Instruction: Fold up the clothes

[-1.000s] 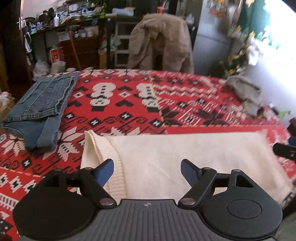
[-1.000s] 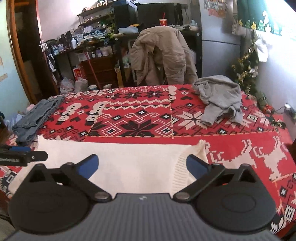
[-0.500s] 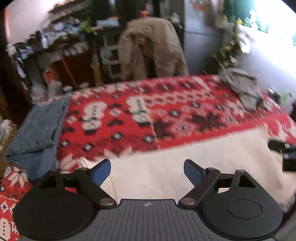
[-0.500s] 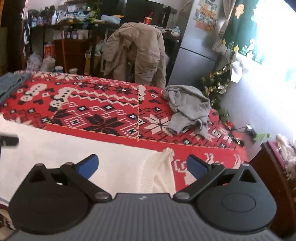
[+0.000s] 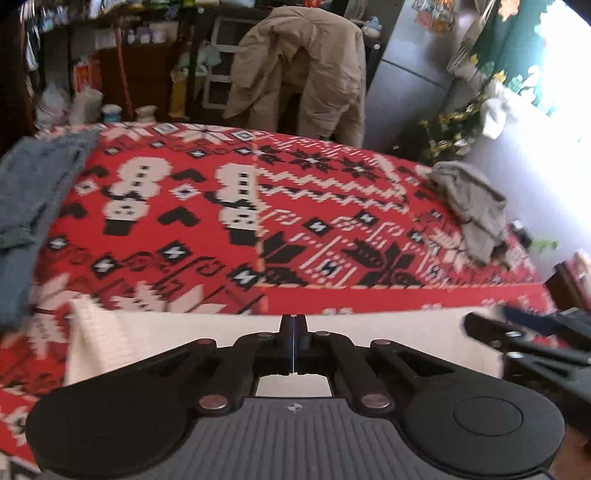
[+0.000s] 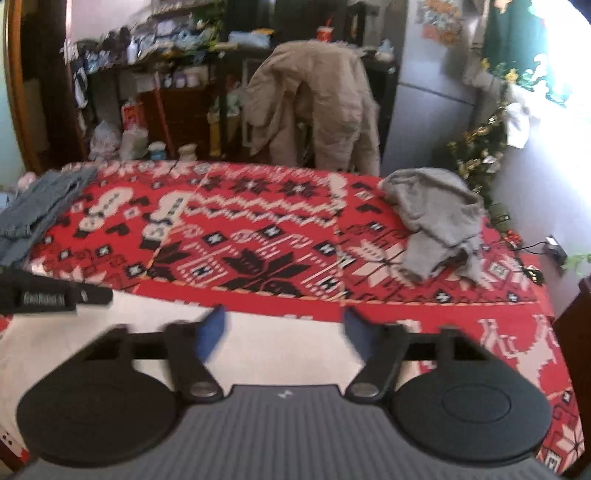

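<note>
Sweater (image 5: 207,332) looks soft, light and limp, best pinched at its near hem; left gripper (image 5: 293,329) is clenched, apparently on that hem; right gripper (image 6: 282,325) is closing, fabric between its jaws.

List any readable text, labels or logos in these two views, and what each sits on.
"GenRobot.AI", blurred so this is my best reading: white print on the side of the left tool, seen from the right wrist view.
Papers on the fridge: too blurred to read.
Red cup on the shelf: print too small to read.
Red box by the shelves: unreadable.
</note>
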